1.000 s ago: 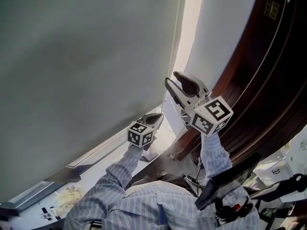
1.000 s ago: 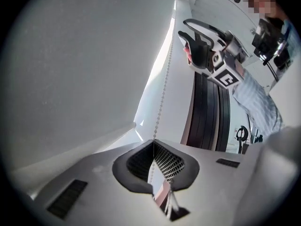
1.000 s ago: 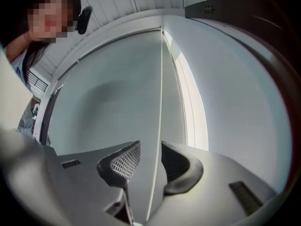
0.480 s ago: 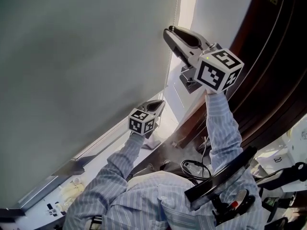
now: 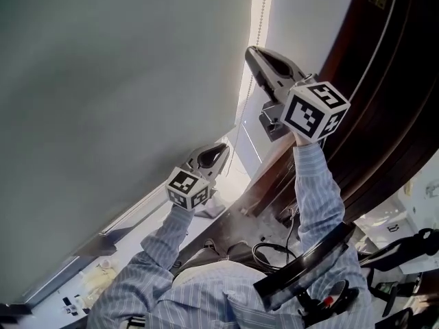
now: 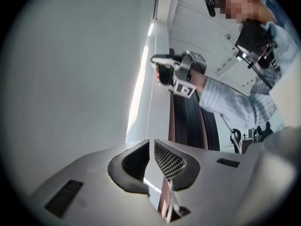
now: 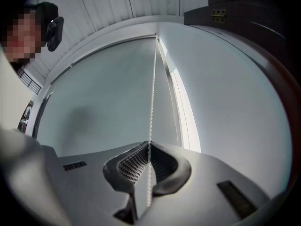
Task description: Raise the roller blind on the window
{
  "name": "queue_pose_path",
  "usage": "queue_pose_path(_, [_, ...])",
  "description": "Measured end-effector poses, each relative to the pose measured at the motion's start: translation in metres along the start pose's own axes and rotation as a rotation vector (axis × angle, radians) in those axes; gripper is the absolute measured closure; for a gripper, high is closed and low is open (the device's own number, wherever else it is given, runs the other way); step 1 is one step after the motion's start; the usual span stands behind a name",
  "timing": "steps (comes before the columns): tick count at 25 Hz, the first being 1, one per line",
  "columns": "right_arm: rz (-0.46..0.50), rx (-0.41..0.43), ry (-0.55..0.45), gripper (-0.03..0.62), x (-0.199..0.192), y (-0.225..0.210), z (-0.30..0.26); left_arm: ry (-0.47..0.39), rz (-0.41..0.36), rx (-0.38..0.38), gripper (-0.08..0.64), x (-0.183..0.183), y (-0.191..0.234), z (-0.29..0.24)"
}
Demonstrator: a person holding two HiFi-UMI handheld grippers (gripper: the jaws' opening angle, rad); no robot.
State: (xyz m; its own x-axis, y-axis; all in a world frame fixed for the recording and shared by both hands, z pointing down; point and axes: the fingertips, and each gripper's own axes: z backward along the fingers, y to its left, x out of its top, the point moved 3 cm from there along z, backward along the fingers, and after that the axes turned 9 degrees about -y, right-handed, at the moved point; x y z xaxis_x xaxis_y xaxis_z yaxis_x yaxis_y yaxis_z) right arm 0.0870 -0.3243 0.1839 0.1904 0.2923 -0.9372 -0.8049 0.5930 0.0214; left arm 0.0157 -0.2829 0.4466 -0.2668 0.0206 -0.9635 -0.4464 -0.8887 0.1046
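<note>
The grey roller blind hangs down over the window and fills the left of the head view. Its white bead chain runs along the blind's right edge. My right gripper is raised high beside that edge. In the right gripper view its jaws are closing, and the pads pinch the chain between them. Lower down, my left gripper points up at the same edge. Its jaws are just starting to part, a thin slit showing. The chain shows at their throat.
A dark wood panel stands close on the right, with a white wall strip between it and the blind. The window sill runs below, with small items at its near end. Black gear sits behind my arms.
My right gripper has risen along the blind's edge and its wide-open jaws have come together on the chain. The left gripper has sunk a little down and to the left.
</note>
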Motion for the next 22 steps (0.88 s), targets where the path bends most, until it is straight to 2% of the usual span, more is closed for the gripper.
queue_pose_path(5, [0.002,0.042,0.013,0.577,0.006,0.001,0.006,-0.162,-0.102,-0.065,0.549,0.13,-0.022,-0.027])
queue_pose_path(8, [0.0,0.071,0.025,0.577,0.008,0.005,0.012,-0.254,-0.062,-0.1,0.529,0.205,-0.029,-0.051])
queue_pose_path(10, [0.004,0.09,0.041,0.577,0.009,0.009,0.016,-0.294,-0.038,-0.121,0.456,0.247,-0.033,-0.069])
queue_pose_path(13, [0.021,0.118,0.066,0.577,0.011,0.013,0.021,-0.325,-0.054,-0.113,0.446,0.299,-0.033,-0.094])
queue_pose_path(16, [0.036,0.141,0.076,0.577,0.013,0.015,0.022,-0.327,-0.075,-0.092,0.446,0.334,-0.033,-0.115])
queue_pose_path(20, [0.028,0.164,0.082,0.577,0.015,0.02,0.024,-0.296,-0.144,-0.072,0.449,0.347,-0.04,-0.131])
queue_pose_path(21, [0.029,0.167,0.081,0.577,0.015,0.022,0.024,-0.29,-0.154,-0.068,0.461,0.348,-0.044,-0.133])
queue_pose_path(22, [0.031,0.167,0.079,0.577,0.016,0.022,0.025,-0.289,-0.157,-0.062,0.508,0.347,-0.046,-0.134])
